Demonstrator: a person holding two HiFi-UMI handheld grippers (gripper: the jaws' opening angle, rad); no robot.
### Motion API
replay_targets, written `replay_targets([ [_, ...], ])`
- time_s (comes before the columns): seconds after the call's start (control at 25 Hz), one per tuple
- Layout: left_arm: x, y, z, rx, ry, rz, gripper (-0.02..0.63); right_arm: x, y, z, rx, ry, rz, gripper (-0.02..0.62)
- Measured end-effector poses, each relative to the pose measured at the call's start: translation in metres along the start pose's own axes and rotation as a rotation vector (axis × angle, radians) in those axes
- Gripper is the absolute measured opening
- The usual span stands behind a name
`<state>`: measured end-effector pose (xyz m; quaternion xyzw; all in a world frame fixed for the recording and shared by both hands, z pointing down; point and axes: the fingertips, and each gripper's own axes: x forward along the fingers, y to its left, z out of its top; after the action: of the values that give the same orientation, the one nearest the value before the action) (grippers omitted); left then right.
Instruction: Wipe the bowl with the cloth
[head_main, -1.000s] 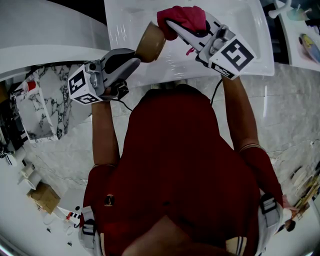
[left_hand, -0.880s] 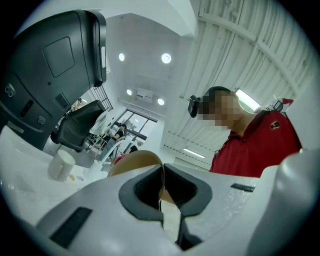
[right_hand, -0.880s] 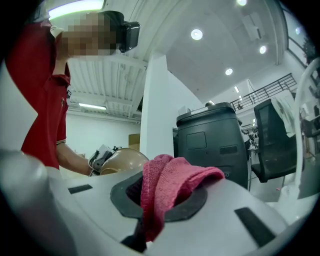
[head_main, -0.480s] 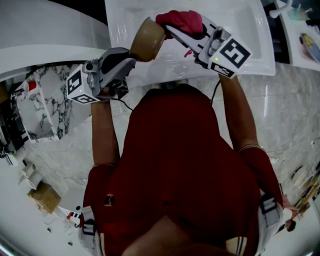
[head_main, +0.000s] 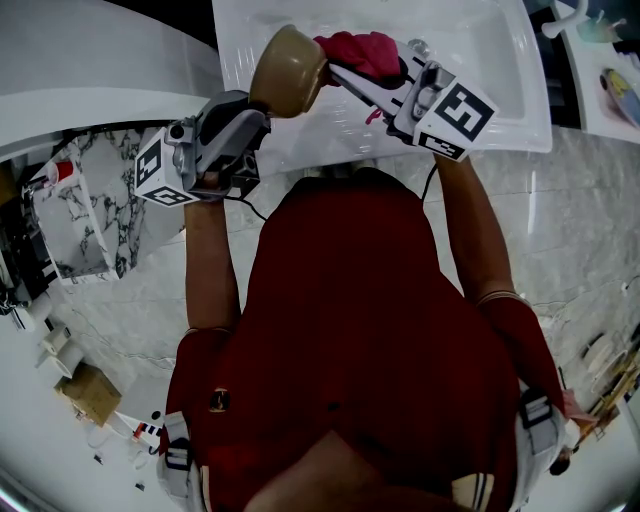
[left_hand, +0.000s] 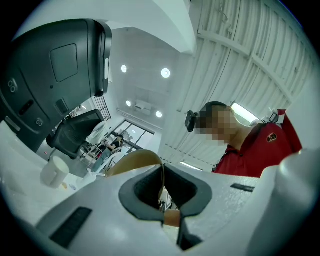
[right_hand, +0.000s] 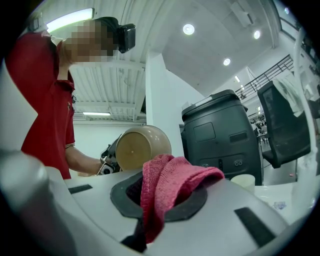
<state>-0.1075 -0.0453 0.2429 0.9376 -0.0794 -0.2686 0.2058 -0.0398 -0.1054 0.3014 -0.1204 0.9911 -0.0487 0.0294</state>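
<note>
bowl (head_main: 287, 72) over the sink (head_main: 500, 85), its rim in the left gripper (head_main: 258, 108), cloth (head_main: 365, 50) in the right gripper (head_main: 345, 68), just right of the bowl

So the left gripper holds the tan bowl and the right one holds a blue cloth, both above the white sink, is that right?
Not quite: the cloth is pink-red, not blue, as the right gripper view shows plainly. The rest holds: the left gripper holds the tan bowl by its rim and the right gripper holds the cloth, both above the white sink.
</note>
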Motion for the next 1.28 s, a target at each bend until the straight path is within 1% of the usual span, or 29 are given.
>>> replay_targets([
  [0.16, 0.001, 0.003, 0.005, -0.002, -0.025, 0.014, 0.020, 0.003, 0.002, -0.004, 0.013, 0.004, 0.001, 0.029],
  [0.36, 0.007, 0.008, 0.005, 0.011, -0.058, 0.058, 0.020, 0.002, 0.004, -0.012, 0.031, 0.011, -0.005, 0.029],
  [0.56, 0.010, 0.019, 0.008, 0.033, -0.099, 0.142, 0.020, 0.006, 0.009, -0.020, 0.040, 0.028, 0.001, 0.029],
  [0.88, 0.005, 0.039, 0.010, 0.063, -0.126, 0.280, 0.020, 0.019, 0.029, -0.024, 0.014, 0.062, 0.044, 0.029],
  [1.08, 0.003, 0.050, 0.004, 0.077, -0.108, 0.364, 0.020, 0.024, 0.043, -0.020, -0.032, 0.077, 0.073, 0.029],
  [1.28, 0.001, 0.059, -0.007, 0.090, -0.046, 0.425, 0.020, 0.028, 0.051, -0.010, -0.099, 0.071, 0.081, 0.029],
])
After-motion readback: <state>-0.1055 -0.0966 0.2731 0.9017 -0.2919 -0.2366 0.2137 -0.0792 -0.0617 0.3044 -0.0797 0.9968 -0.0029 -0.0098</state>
